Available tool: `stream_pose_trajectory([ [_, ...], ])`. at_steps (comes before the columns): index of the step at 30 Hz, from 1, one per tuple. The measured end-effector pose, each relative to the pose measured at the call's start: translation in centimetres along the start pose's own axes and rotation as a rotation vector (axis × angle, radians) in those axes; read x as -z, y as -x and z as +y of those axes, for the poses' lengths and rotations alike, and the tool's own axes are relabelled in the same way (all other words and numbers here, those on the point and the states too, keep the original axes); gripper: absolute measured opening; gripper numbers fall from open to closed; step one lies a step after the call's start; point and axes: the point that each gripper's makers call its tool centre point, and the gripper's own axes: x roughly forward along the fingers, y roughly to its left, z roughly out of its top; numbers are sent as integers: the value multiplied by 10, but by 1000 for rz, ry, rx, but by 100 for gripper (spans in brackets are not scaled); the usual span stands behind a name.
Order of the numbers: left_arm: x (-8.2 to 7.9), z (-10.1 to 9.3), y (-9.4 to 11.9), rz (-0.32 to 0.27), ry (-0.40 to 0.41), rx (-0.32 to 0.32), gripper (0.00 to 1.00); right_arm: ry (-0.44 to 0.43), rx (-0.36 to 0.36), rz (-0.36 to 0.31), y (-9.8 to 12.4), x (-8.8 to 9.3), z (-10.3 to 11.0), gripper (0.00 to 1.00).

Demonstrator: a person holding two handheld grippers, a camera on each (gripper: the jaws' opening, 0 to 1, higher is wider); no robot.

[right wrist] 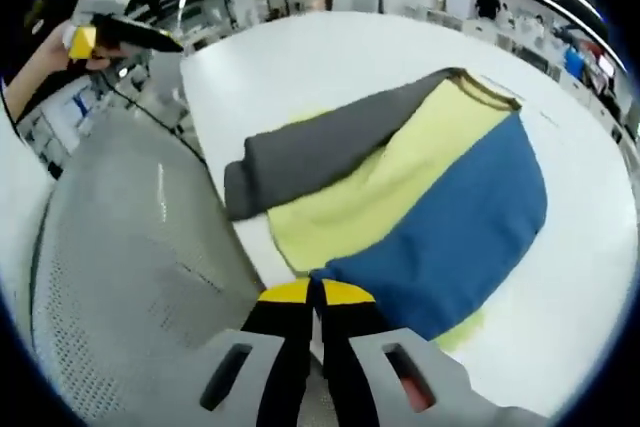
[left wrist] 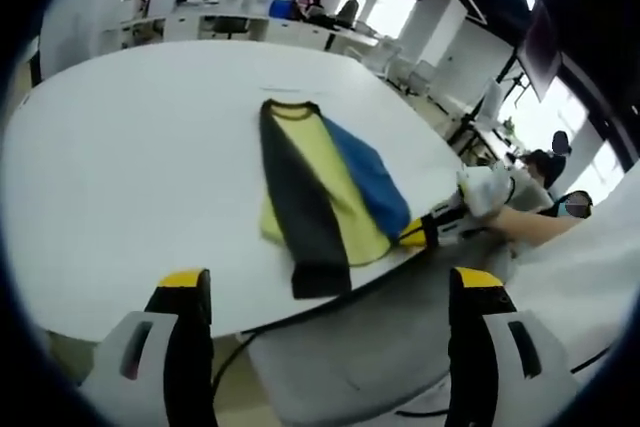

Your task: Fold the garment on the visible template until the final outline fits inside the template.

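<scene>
One fold at least looks made already: the garment [right wrist: 400,187] lies on the white desk [left wrist: 130,147] near its edge as a long narrow shape, with a grey band [right wrist: 320,152] laid along one side, yellow in the middle and blue [right wrist: 450,227] on the other side. In the left gripper view the same garment [left wrist: 320,187] runs from its collar end, further in on the desk, to its hem end at the desk's edge. A thin line faintly marked on the desk beyond the collar may belong to the template, but I cannot make out its outline, so whether the shape already fits inside it cannot be judged.

At the garment's near edge, the right claw [right wrist: 318,295] has its yellow-tipped jaws pressed together where yellow and blue cloth meet; it seems pinched on the hem, though the cloth between the tips is hidden. From the other side it shows as a yellow tip [left wrist: 418,232] at the desk's edge, held by a gloved hand [left wrist: 485,190]. Away from the desk, the left claw [left wrist: 330,292] hangs wide open and empty, above a grey chair [right wrist: 120,277].

What is left, I judge, is to fold the long shape across its length and check it against the template.
</scene>
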Motion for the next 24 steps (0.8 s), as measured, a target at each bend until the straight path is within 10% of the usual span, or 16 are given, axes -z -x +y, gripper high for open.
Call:
stream_pose_trajectory([
  [24,-12,-13,-20,66,-103,-1,96,-375,16,-378,109,-53,-62,3],
])
